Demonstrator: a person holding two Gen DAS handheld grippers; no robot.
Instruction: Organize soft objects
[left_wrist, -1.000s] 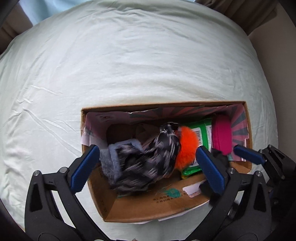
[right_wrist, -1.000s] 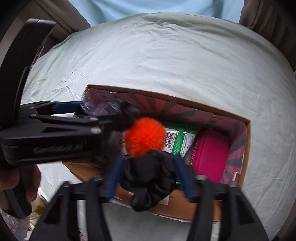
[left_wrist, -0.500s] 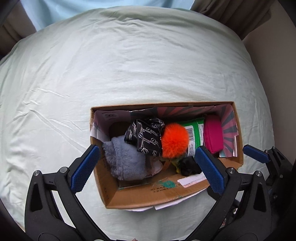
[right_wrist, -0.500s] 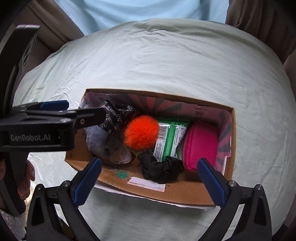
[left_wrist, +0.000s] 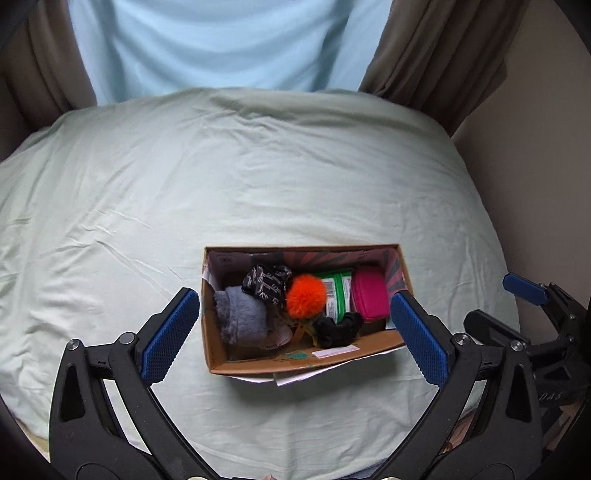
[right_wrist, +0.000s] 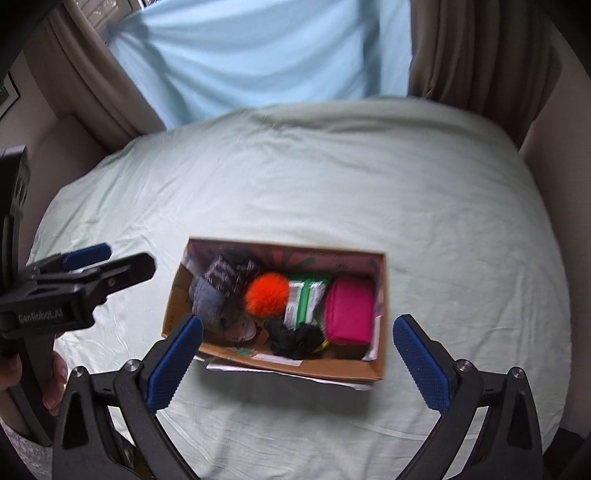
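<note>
A cardboard box (left_wrist: 295, 360) (right_wrist: 343, 365) sits on the pale green bed. Inside lie a grey fluffy sock (left_wrist: 240, 317) (right_wrist: 207, 299), a black patterned cloth (left_wrist: 267, 284) (right_wrist: 229, 275), an orange pompom (left_wrist: 306, 295) (right_wrist: 266, 294), a green packet (left_wrist: 337, 297) (right_wrist: 304, 301), a pink pouch (left_wrist: 370, 293) (right_wrist: 351, 312) and a black scrunchie (left_wrist: 338, 328) (right_wrist: 293, 339). My left gripper (left_wrist: 291, 336) is open and empty, above and in front of the box. My right gripper (right_wrist: 297, 360) is open and empty too, also raised in front of the box.
The bed sheet (left_wrist: 258, 177) spreads wide around the box. Brown curtains (left_wrist: 443, 48) and a light blue curtain (left_wrist: 221, 44) hang behind the bed. A beige wall (left_wrist: 546, 166) is on the right. The other gripper shows at each view's edge.
The right gripper let go of the black scrunchie into the box and the left released the patterned cloth. Both grippers opened, then pulled back and up from the box.
</note>
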